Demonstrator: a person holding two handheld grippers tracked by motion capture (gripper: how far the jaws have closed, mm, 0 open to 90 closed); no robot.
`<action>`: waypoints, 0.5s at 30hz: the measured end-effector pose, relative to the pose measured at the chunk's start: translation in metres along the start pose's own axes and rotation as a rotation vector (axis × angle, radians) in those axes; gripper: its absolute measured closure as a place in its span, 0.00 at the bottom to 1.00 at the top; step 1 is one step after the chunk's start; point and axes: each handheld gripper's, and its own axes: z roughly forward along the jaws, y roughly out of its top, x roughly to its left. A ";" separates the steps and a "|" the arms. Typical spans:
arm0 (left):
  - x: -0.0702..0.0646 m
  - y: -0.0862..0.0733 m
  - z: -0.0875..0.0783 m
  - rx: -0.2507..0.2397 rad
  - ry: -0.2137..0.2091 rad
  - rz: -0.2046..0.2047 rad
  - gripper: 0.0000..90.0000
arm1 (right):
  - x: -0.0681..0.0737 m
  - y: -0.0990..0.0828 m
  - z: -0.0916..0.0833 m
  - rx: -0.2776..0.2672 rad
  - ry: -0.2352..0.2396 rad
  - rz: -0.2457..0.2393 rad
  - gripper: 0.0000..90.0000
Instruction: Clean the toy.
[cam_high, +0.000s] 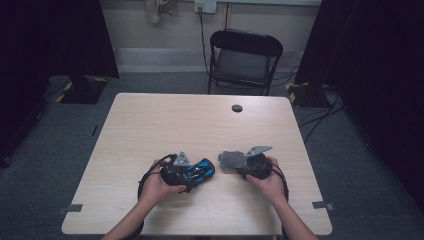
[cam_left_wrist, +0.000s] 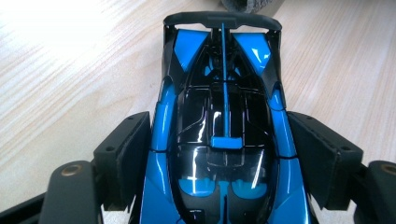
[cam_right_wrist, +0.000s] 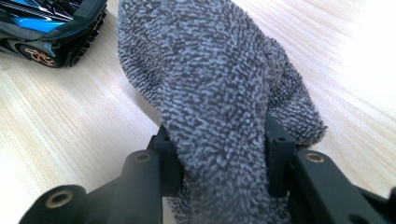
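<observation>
the left claw (cam_high: 196, 174) sits over a blue and black toy car (cam_high: 199, 171) on the counter (cam_high: 150, 130), a little left of the middle and near the front edge where the person's forearms come in. in the left gripper view the car (cam_left_wrist: 224, 140) lies lengthwise between the two black jaws, its rear wing pointing away from the camera; the right pad lies against the car's flank and the left one is just beside the other flank, with a thin sliver showing there, so whether the grip is firm i cannot tell. the left hand (cam_high: 159, 184) wraps the claw's body from behind. the right claw (cam_high: 235, 164) is just to the right of the car, also near the front edge, and it is pinched narrow on a grey cloth (cam_high: 229, 161). in the right gripper view the cloth (cam_right_wrist: 219, 93) is a nubbly towel bunched up between the jaws, both pads pressing into its sides, and it bulges forward and rests on the wood. the car's end (cam_right_wrist: 51, 28) shows at the top left corner of that view, near the cloth but apart from it. the right hand (cam_high: 270, 181) holds its claw from the front-right side. a round hole (cam_high: 237, 108) sits near the counter's far edge, and a black folding chair (cam_high: 245, 60) stands beyond it.
</observation>
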 end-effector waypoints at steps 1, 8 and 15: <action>0.000 -0.001 0.001 0.008 -0.006 -0.002 0.27 | 0.000 0.000 0.000 0.001 0.002 0.002 0.66; 0.002 -0.005 0.004 0.027 -0.017 -0.025 0.28 | 0.000 0.000 0.000 0.002 0.003 0.003 0.66; 0.001 -0.001 0.006 0.000 -0.021 -0.020 0.20 | -0.001 0.000 0.000 0.005 0.005 0.001 0.66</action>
